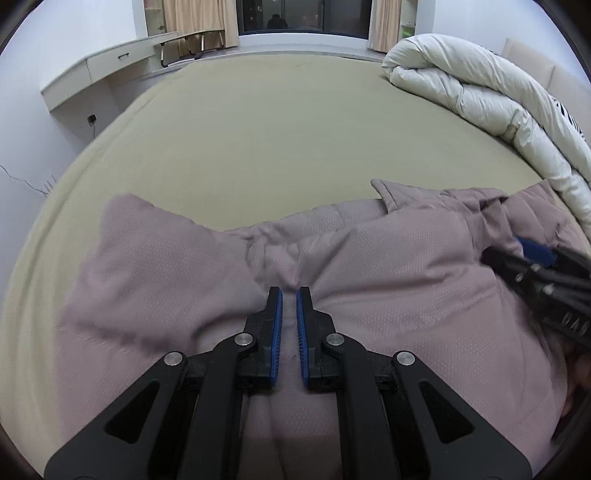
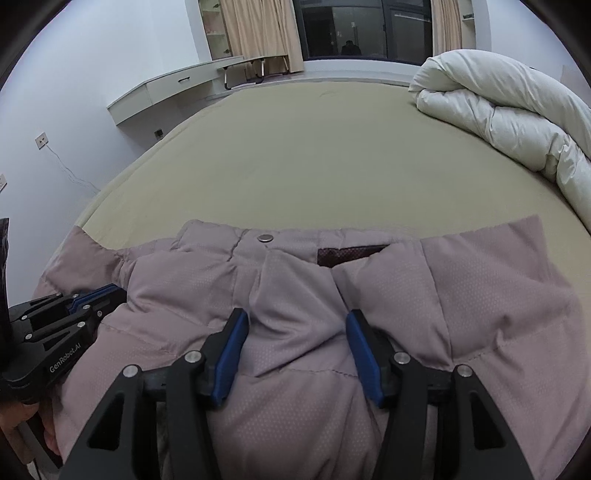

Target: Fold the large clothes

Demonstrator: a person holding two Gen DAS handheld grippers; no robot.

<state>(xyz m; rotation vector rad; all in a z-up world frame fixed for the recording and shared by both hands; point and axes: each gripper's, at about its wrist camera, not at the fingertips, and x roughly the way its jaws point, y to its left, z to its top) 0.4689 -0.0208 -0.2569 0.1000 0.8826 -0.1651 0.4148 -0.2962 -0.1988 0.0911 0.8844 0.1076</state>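
Note:
A mauve padded jacket lies on the near part of the olive bed, collar away from me, its snap button and dark lining visible in the right wrist view. My left gripper is nearly closed, pinching a ridge of the jacket's fabric between its blue pads. It also shows at the left of the right wrist view. My right gripper is open, its fingers straddling a fold of the jacket near the front opening. It also shows at the right of the left wrist view.
A rolled white duvet lies along the right side of the bed. A white desk stands against the left wall. A dark window with beige curtains is at the far end.

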